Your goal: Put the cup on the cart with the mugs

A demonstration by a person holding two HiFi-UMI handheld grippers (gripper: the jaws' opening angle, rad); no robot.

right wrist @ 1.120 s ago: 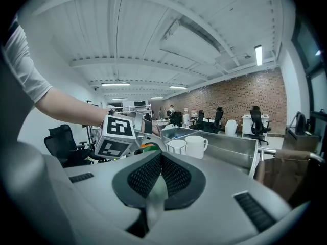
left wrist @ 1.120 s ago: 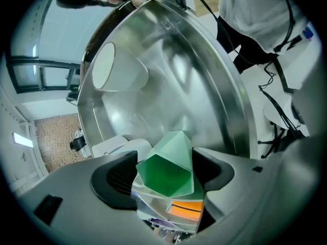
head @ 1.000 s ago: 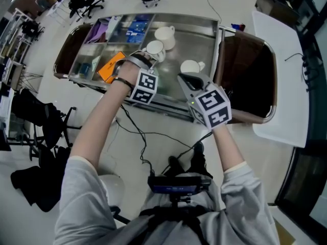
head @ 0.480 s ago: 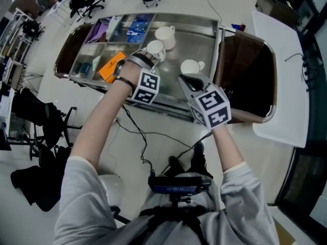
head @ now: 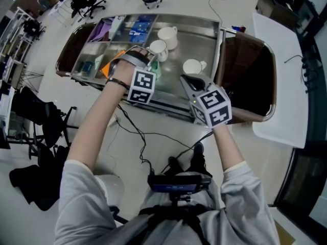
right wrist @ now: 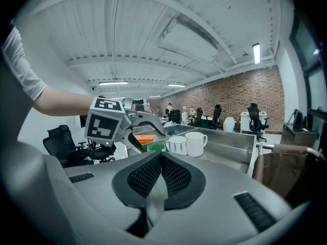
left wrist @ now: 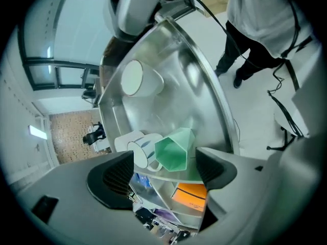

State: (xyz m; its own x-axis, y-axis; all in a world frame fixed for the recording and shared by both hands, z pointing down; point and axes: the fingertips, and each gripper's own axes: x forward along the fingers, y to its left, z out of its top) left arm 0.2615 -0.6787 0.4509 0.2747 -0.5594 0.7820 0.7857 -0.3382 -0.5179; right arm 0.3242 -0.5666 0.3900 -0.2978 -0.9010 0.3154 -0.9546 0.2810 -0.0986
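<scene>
Release step: I am freeing the green cup (left wrist: 173, 149) beside the mugs (left wrist: 139, 148) on the cart (left wrist: 173, 86) (left gripper (left wrist: 163, 170) jaws just opening, cup loose between them; right gripper (right wrist: 160, 175) pressed together, empty), next likely lifting straight clear.

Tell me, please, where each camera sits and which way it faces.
Head view: on the person's head, facing steeply down at the cart; shows both forearms, left gripper, right gripper.
Left gripper view: on the left gripper, facing down at the cup and a mug on the cart; its jaws, just opened, frame the cup without gripping it.
Right gripper view: on the right gripper, facing nearly level across the cart; shows its shut jaws, the left gripper, a forearm.
Shared: both gripper views show cup beside mug.
</scene>
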